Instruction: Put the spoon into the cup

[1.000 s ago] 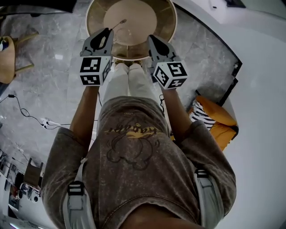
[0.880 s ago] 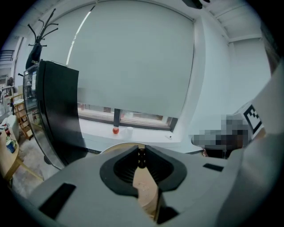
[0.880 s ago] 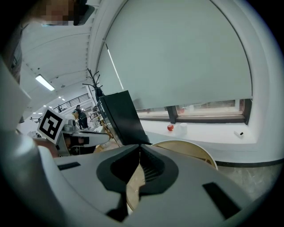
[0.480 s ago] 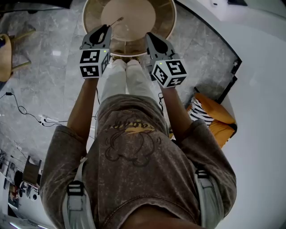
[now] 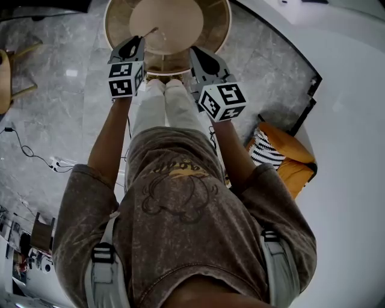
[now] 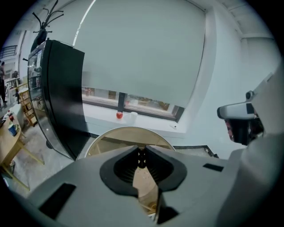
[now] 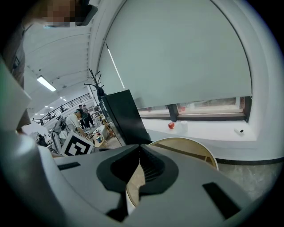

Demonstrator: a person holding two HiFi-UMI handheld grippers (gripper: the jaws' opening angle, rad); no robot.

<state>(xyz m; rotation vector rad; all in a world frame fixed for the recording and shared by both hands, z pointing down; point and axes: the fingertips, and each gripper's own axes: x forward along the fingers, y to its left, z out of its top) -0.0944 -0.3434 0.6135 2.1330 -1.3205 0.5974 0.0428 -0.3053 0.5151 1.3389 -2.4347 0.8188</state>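
Beyond the person's knees, at the top of the head view, sits the round wooden table (image 5: 180, 18). Against the pictures from a second ago it lies nearer the frame's upper edge. The left gripper (image 5: 139, 40) has sunk toward it: its marker cube looks smaller and its tips now overlap the table's near rim. The right gripper (image 5: 195, 51) has scarcely shifted. Its own view shows the jaws closed tip to tip on nothing, with the tabletop visible through the gap behind them. The left jaws are pinched nearly together on the spoon (image 5: 151, 30), which pokes from the tips as a thin sliver, up and to the right over the tabletop. No cup can be made out on the table in any view. A small white cup-like thing (image 6: 133, 115) stands on the far window sill (image 6: 106, 120), well apart, and I cannot tell whether it is the target. My reading is that the spoon is in hand and coming down toward the table, so the carry is under way but the drop is not yet done.
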